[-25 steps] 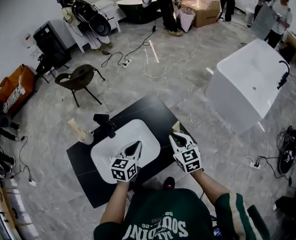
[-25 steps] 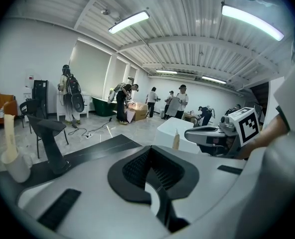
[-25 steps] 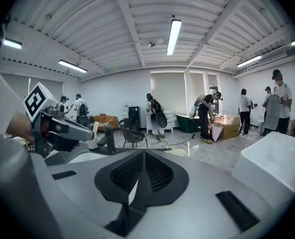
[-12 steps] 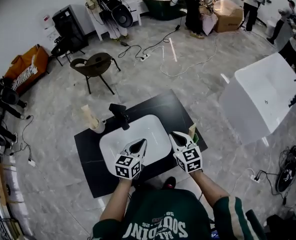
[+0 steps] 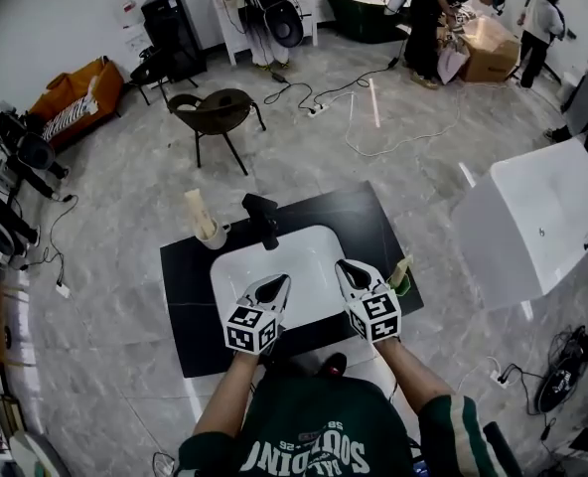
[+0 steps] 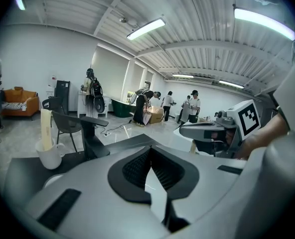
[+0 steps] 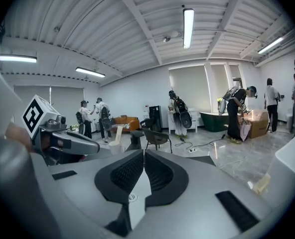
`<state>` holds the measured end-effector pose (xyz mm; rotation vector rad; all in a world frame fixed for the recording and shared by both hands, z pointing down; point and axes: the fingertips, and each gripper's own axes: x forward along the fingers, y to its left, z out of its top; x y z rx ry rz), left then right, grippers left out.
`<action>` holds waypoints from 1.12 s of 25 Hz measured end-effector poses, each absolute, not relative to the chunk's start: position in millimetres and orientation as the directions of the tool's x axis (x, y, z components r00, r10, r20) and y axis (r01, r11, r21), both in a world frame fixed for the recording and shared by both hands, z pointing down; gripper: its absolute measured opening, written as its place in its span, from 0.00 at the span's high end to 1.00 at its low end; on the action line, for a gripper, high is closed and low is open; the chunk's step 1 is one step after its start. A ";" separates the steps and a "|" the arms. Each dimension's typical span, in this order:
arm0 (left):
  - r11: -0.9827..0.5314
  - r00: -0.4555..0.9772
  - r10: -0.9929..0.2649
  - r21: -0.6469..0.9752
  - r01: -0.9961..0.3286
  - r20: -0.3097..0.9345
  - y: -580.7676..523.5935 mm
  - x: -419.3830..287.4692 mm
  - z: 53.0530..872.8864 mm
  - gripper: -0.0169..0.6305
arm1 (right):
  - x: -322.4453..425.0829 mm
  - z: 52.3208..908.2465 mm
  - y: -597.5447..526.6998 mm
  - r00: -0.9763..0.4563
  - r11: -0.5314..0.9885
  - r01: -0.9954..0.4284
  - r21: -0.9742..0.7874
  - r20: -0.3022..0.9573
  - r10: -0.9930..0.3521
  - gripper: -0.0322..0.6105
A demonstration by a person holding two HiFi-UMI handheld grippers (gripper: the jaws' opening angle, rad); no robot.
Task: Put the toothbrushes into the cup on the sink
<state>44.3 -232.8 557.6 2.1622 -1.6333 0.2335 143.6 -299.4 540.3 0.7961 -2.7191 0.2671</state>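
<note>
A black counter carries a white sink, with a black tap at the sink's 12 o'clock. The white cup stands on the counter at the sink's 10 o'clock, just to the left of the tap. One toothbrush stands nearly upright in it, a tall, flat, cream-coloured strip that rises well above the rim; its bristles are too small to make out. A second toothbrush, just as pale, lies tilted at the sink's 3 o'clock, at the counter's right edge; its lower end meets a small green thing, and whether it rests in or on it cannot be told.

The left gripper hangs over the sink, its tip above the middle of the bowl and its body over the near rim at 6 o'clock; its jaws are closed tip to tip, with nothing between them. The right gripper hangs over the sink's right rim at about 3 o'clock, near the second toothbrush but apart from it; its jaws are pressed together too, and empty.

Beyond the counter, a dark chair stands at its 11 o'clock; a white bathtub stands at its 3 o'clock, well apart.
</note>
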 end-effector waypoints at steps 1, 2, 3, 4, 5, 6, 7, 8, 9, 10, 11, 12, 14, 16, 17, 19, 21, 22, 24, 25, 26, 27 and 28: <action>-0.217 0.292 -0.879 0.228 -0.949 0.378 -231.0 42.5 558.5 0.96 | 140.9 540.3 -298.5 -0.807 0.833 -0.545 -0.094 0.331 -0.490 0.88; -0.213 0.289 -0.880 0.230 -0.950 0.378 -229.4 40.6 559.6 0.96 | 138.2 540.7 -297.4 -0.810 0.837 -0.539 -0.094 0.331 -0.484 0.88; -0.208 0.285 -0.881 0.232 -0.950 0.378 -228.3 38.9 560.5 0.96 | 135.7 541.4 -296.5 -0.813 0.840 -0.534 -0.095 0.331 -0.479 0.88; -0.204 0.282 -0.881 0.233 -0.951 0.379 -227.7 37.4 561.2 0.96 | 133.6 542.2 -295.8 -0.815 0.843 -0.530 -0.097 0.332 -0.475 0.88; -0.202 0.280 -0.882 0.233 -0.951 0.379 -227.5 36.3 561.9 0.96 | 132.1 543.4 -295.3 -0.817 0.844 -0.526 -0.099 0.333 -0.470 0.88; -0.200 0.279 -0.882 0.233 -0.952 0.380 -227.6 35.4 562.5 0.96 | 131.2 544.8 -295.2 -0.818 0.845 -0.524 -0.103 0.335 -0.467 0.88; -0.199 0.278 -0.882 0.233 -0.952 0.380 -227.7 34.6 563.1 0.96 | 130.8 546.3 -295.2 -0.819 0.845 -0.524 -0.106 0.337 -0.465 0.88; -0.198 0.277 -0.883 0.233 -0.952 0.380 -227.9 33.7 563.6 0.96 | 130.6 547.4 -295.1 -0.818 0.845 -0.524 -0.108 0.340 -0.464 0.88; -0.198 0.276 -0.883 0.233 -0.952 0.380 -228.0 33.1 564.1 0.96 | 130.6 548.3 -294.9 -0.818 0.845 -0.523 -0.108 0.343 -0.462 0.88; -0.198 0.276 -0.882 0.233 -0.952 0.381 -228.0 32.8 564.5 0.96 | 131.0 549.2 -294.5 -0.817 0.846 -0.523 -0.107 0.346 -0.461 0.88; -0.198 0.277 -0.882 0.233 -0.952 0.381 -228.2 33.2 564.6 0.96 | 131.8 550.3 -294.1 -0.817 0.847 -0.522 -0.106 0.349 -0.459 0.88; -0.200 0.279 -0.882 0.234 -0.951 0.381 -228.5 34.1 564.5 0.96 | 133.1 551.3 -293.8 -0.816 0.847 -0.520 -0.105 0.354 -0.457 0.88; -0.205 0.285 -0.880 0.236 -0.950 0.380 -229.0 36.9 564.0 0.96 | 136.9 553.1 -293.4 -0.814 0.848 -0.520 -0.103 0.363 -0.454 0.89; -0.208 0.288 -0.878 0.237 -0.949 0.382 -229.1 39.2 565.1 0.95 | 141.2 554.3 -293.6 -0.811 0.847 -0.522 -0.103 0.369 -0.455 0.89; -0.209 0.289 -0.876 0.237 -0.949 0.385 -229.1 40.3 566.1 0.96 | 143.1 554.6 -293.7 -0.810 0.846 -0.523 -0.103 0.371 -0.455 0.89; -0.212 0.293 -0.874 0.239 -0.948 0.388 -229.7 42.5 567.6 0.95 | 146.1 554.7 -294.1 -0.808 0.844 -0.526 -0.106 0.373 -0.457 0.89; -0.216 0.298 -0.872 0.241 -0.946 0.388 -231.1 45.0 568.1 0.95 | 148.1 554.3 -294.9 -0.808 0.840 -0.530 -0.114 0.370 -0.459 0.89; -0.219 0.301 -0.871 0.242 -0.945 0.389 -231.9 46.3 568.5 0.95 | 148.9 554.4 -295.2 -0.808 0.839 -0.531 -0.118 0.369 -0.459 0.89; -0.223 0.305 -0.868 0.242 -0.944 0.391 -233.4 49.0 569.8 0.96 | 151.0 555.2 -295.2 -0.807 0.838 -0.532 -0.121 0.371 -0.459 0.89; -0.225 0.307 -0.867 0.242 -0.944 0.392 -234.0 50.5 570.1 0.96 | 152.6 555.8 -295.1 -0.806 0.838 -0.532 -0.120 0.373 -0.459 0.89; -0.227 0.309 -0.866 0.243 -0.943 0.392 -234.5 52.1 569.9 0.96 | 154.5 556.2 -294.9 -0.805 0.837 -0.534 -0.120 0.376 -0.459 0.89; -0.229 0.312 -0.866 0.243 -0.943 0.392 -234.8 53.5 569.6 0.95 | 156.5 556.5 -294.8 -0.804 0.836 -0.535 -0.121 0.378 -0.460 0.89; -0.231 0.313 -0.865 0.244 -0.942 0.393 -234.9 54.6 569.4 0.95 | 158.2 556.9 -294.7 -0.802 0.835 -0.537 -0.122 0.380 -0.460 0.89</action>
